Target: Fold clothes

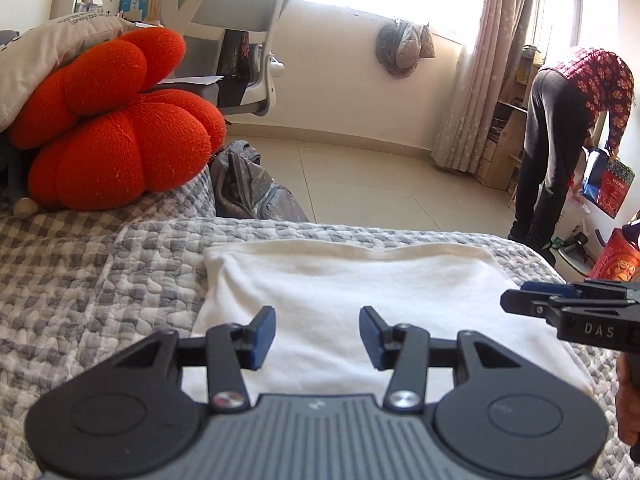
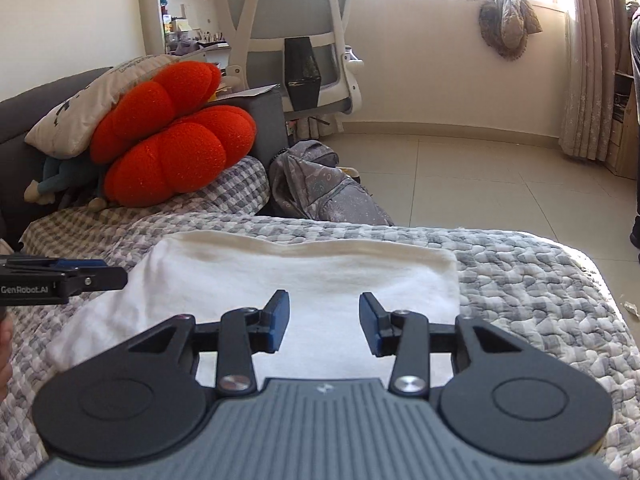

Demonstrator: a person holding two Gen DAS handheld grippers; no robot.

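I hold both hand-held grippers, left [image 1: 317, 334] and right [image 2: 324, 322], spread and empty above the folded white cloth [image 1: 360, 280] on the bed [image 1: 80, 280].

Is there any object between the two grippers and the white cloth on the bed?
Nothing visible. The left gripper and right gripper are both open and empty, directly over the folded white cloth on the checked bedspread. The red cushion lies well aside.
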